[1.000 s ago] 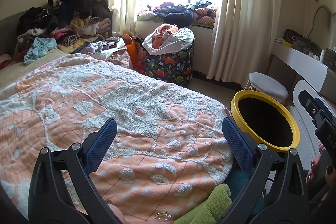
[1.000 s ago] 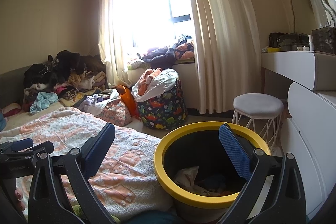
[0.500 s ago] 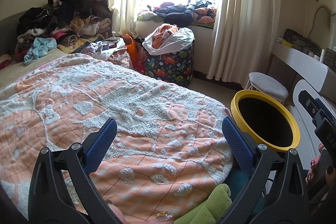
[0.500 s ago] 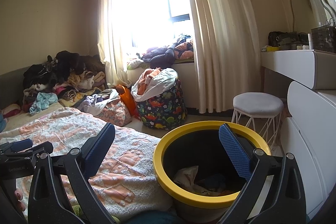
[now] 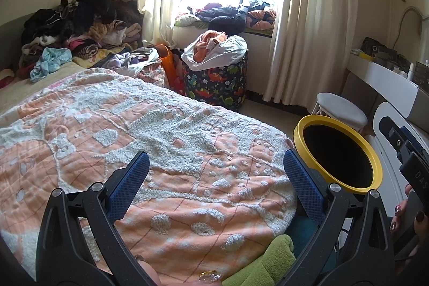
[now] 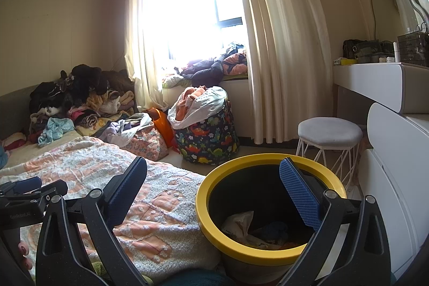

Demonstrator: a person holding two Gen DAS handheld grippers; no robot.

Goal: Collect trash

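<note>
While the yellow-rimmed bin sits on the floor just beside the bed, there's trash in it: a crumpled pale wrapper at its bottom, with something dark blue next to it that's hard to make out. The right gripper hangs over the bin's near rim, fingers spread wide and holding nothing, its blue-padded right finger over the bin's mouth, the left one over the blanket. In the left wrist view the bin shows at three o'clock, its inside black. The left gripper is also wide open and empty, poised above the orange-and-white blanket that covers the bed. A hand with dark nails grips the other tool at four o'clock. Something green and fuzzy lies at six o'clock, at the blanket's edge. Further out, at twelve o'clock, a dinosaur-print hamper stands stuffed with clothes below the window. A heap of clothes is piled at ten o'clock. A white stool stands behind the bin, near the curtain.
</note>
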